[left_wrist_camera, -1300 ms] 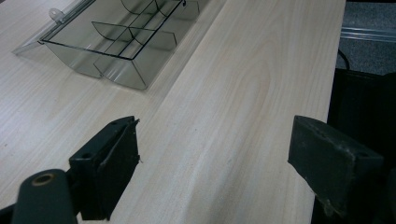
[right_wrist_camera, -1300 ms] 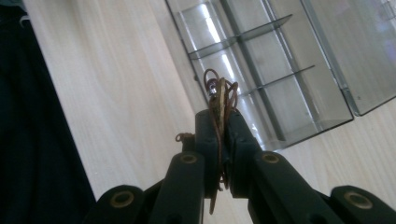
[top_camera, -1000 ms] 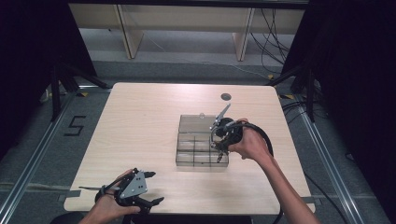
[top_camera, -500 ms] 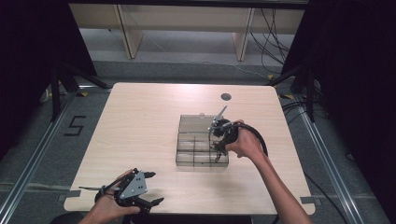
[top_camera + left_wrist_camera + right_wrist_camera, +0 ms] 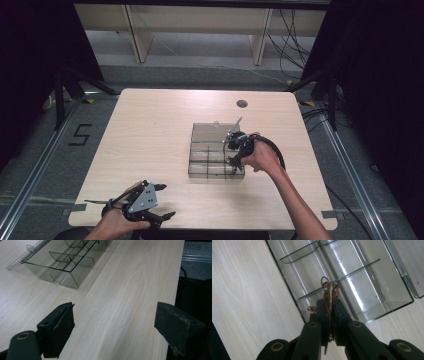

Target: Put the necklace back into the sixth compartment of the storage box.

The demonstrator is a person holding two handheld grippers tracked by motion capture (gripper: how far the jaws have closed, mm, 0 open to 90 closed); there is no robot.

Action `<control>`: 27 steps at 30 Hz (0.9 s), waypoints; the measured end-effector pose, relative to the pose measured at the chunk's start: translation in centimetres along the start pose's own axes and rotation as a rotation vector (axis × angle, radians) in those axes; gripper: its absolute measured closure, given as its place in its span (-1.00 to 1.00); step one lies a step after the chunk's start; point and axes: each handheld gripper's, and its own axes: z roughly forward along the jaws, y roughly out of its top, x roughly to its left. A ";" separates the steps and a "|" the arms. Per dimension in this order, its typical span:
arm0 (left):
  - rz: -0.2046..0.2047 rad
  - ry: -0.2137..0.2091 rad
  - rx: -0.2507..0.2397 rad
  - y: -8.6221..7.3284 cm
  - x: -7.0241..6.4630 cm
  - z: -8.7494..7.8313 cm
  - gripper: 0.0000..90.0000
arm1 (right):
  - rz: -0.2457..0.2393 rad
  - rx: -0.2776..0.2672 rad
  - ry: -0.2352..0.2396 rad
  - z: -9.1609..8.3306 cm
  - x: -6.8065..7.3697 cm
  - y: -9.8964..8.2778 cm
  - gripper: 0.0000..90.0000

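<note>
Overhead first: the clear plastic box [image 5: 216, 157] sits right of the middle of the desk [image 5: 150, 130], its lid [image 5: 212, 132] folded flat behind it. The right claw [image 5: 234, 159] hangs over the box's right-hand compartments, tilted down into them. The left claw [image 5: 162, 202] rests near the front edge of the desk, well apart from the box, its jaws spread wide and holding nothing.

From the left claw's view, the two pads [image 5: 61, 326] stand far apart above bare wood, and the box [image 5: 65, 262] lies off toward the upper left. That hand does not steady the box, so I judge that a nudge from the other side could slide it.

From the right claw's view, the jaws are pinched tight on a small tangle of brown cord [image 5: 329, 291] with a bead or metal bit at its tip; what exactly it is I cannot tell. The tip hangs right above a thin divider [image 5: 317, 293] between two compartments. My guess is that on release the cord may drape over that divider or straddle both cells. Loose loops could also catch on the jaws and lift back out.
</note>
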 end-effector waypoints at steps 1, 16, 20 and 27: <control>0.006 -0.006 0.008 0.0 0.1 -0.1 -0.65 | -0.031 -0.009 -0.003 0.2 -0.2 0.0 0.90; 0.012 -0.004 0.015 0.0 0.1 -0.1 -0.65 | 0.020 0.017 0.031 1.7 -0.7 -0.3 0.90; 0.010 -0.004 0.013 0.0 0.1 -0.1 -0.65 | 0.034 0.026 0.042 1.9 -0.7 -0.4 0.90; 0.014 -0.004 0.017 0.0 0.1 -0.1 -0.65 | 0.050 0.030 0.049 2.2 -0.8 -0.5 0.86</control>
